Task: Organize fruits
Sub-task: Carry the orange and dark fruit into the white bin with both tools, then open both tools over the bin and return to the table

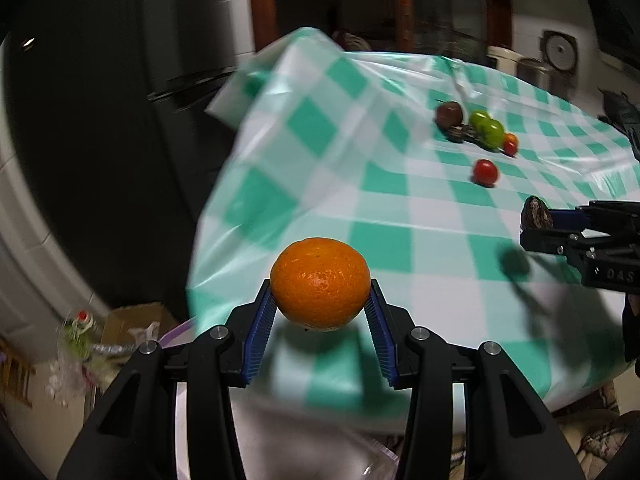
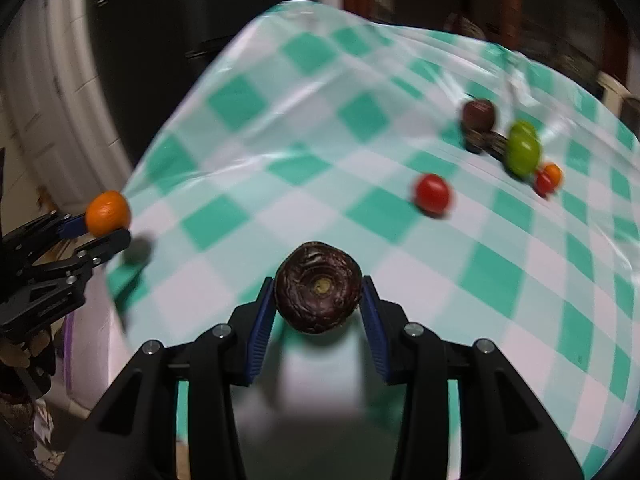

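My left gripper [image 1: 320, 296] is shut on an orange mandarin [image 1: 320, 283] and holds it above the near left edge of the green-checked table [image 1: 384, 216]. It also shows in the right wrist view [image 2: 108, 224] with the mandarin [image 2: 108, 213]. My right gripper [image 2: 319, 294] is shut on a dark wrinkled round fruit [image 2: 318, 287], held above the table [image 2: 280, 184]; it shows in the left wrist view [image 1: 538, 226] at the right. More fruit lies far right: a red tomato [image 1: 485, 172], two green fruits [image 1: 488, 130], a dark red fruit [image 1: 449, 114].
A clear plastic bag with a purple rim [image 1: 180, 380] hangs below the table's near edge under my left gripper. A cardboard box [image 1: 128, 324] and clutter stand on the floor at left. A dark fridge [image 1: 100, 120] stands beyond the table's left edge.
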The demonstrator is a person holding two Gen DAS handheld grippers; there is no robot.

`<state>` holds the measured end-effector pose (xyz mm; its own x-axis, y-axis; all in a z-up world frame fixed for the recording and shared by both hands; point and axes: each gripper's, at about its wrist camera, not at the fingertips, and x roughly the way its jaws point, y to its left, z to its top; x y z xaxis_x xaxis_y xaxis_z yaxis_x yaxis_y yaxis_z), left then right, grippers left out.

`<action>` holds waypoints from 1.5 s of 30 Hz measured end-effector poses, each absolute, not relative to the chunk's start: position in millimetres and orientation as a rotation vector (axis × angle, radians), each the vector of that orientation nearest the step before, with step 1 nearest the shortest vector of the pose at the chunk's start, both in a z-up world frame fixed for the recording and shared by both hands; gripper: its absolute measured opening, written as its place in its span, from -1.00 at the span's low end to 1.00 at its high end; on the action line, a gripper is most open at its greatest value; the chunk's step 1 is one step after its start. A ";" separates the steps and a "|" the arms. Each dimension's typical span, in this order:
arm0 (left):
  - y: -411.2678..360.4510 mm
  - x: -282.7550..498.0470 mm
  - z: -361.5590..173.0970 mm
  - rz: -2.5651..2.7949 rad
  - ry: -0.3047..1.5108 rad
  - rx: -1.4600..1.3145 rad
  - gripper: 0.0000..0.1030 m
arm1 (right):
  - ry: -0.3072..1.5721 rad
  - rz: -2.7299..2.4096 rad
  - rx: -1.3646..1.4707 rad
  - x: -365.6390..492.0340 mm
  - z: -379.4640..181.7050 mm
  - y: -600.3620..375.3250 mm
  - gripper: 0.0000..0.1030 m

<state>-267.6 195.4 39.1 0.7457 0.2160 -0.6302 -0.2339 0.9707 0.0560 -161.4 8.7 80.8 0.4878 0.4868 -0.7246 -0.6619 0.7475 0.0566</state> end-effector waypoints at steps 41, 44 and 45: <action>345.9 -297.9 -168.6 0.396 1.427 0.042 -0.14 | 1.104 1.106 -1.298 -364.2 -135.7 263.2 -0.16; 345.6 -301.4 -171.4 0.384 1.441 0.034 -0.12 | 1.133 1.104 -1.249 -360.7 -130.5 258.4 0.21; 345.5 -303.2 -168.7 0.388 1.430 0.033 -0.09 | 1.127 1.104 -1.235 -360.0 -126.7 256.9 0.31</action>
<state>-303.2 345.5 -168.7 0.0887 0.2807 -0.9557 -0.2411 0.9370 0.2529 -360.0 256.9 -126.7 0.1196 0.0079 -0.9928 -0.9924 0.0298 -0.1193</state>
